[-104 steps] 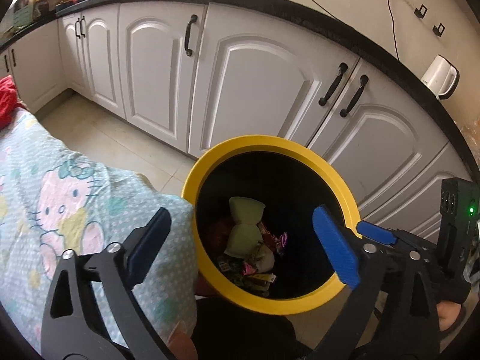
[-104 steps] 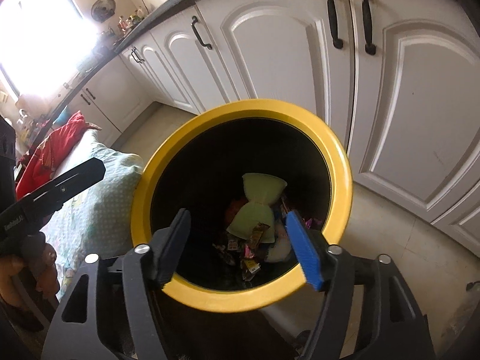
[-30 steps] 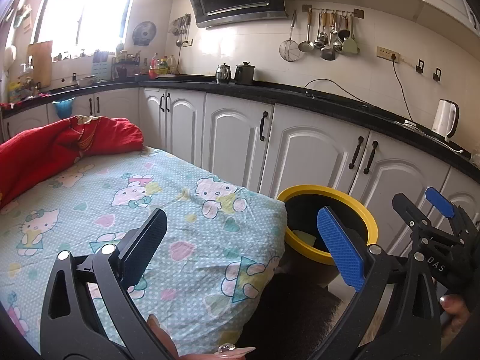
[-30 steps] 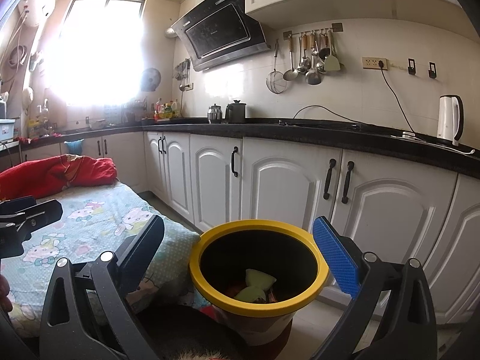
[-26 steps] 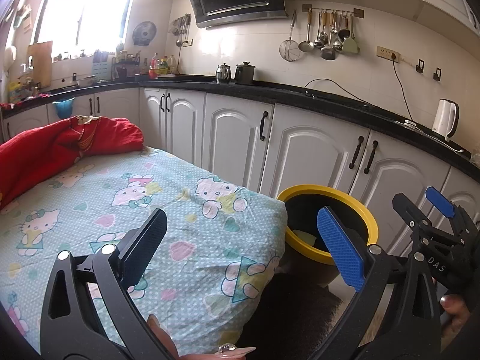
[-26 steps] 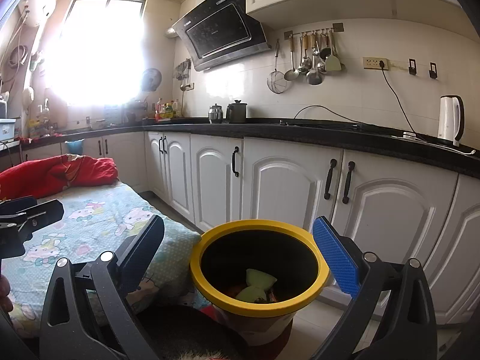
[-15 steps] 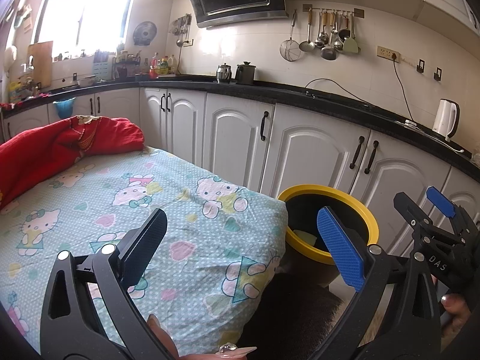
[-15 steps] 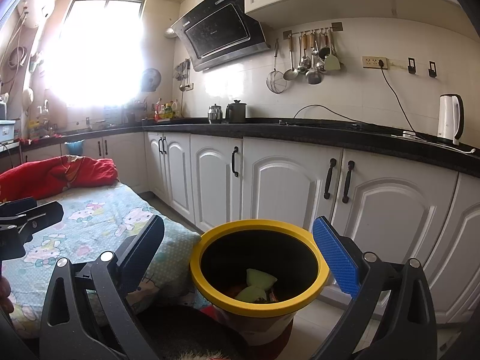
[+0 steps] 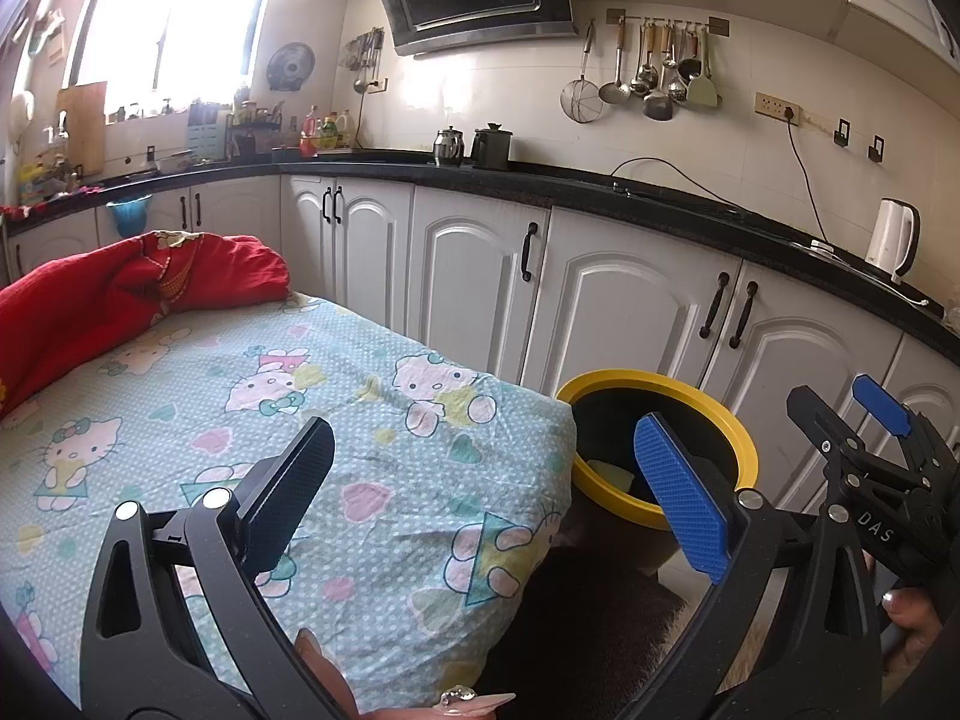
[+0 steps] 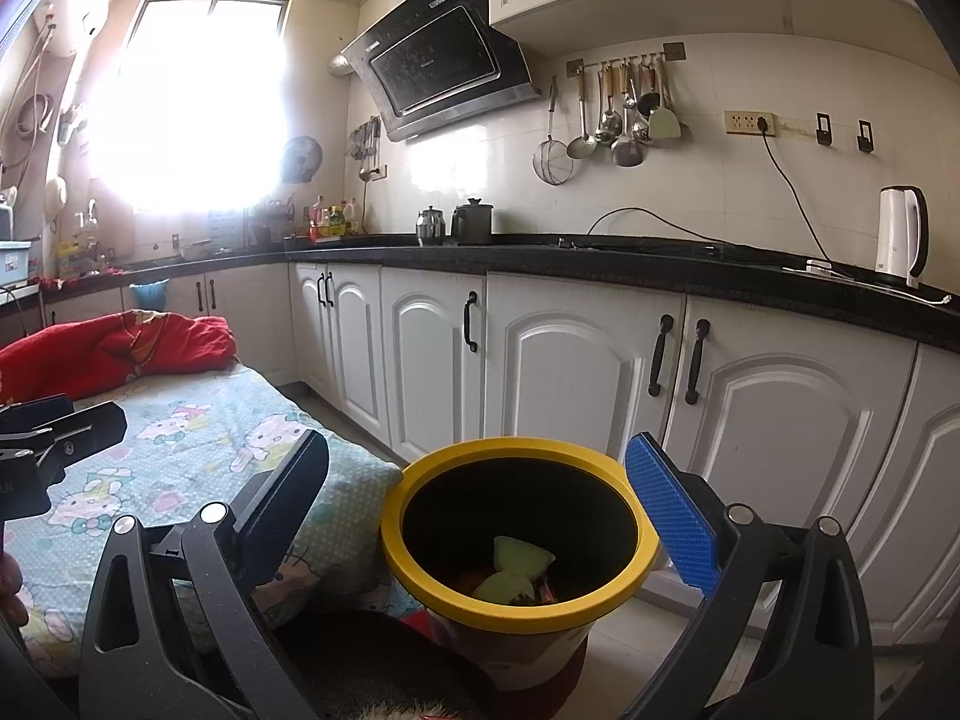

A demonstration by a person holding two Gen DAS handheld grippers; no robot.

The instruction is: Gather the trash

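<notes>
- The left gripper [image 9: 480,483] is held wide apart and empty above the patterned sheet [image 9: 372,420].
- The right gripper [image 10: 480,498] is likewise spread, empty, over the yellow-rimmed bin [image 10: 420,570].

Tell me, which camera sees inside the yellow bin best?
The right wrist view. It looks down into the yellow bin, so the pale green trash at the bottom shows. In the left wrist view the bin sits off to the side, partly behind a blue tong pad.

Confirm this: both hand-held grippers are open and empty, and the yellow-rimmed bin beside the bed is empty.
Not quite. The bin holds trash, as the right wrist view shows. Both the left hand-held gripper and the right hand-held gripper are open and empty.
</notes>
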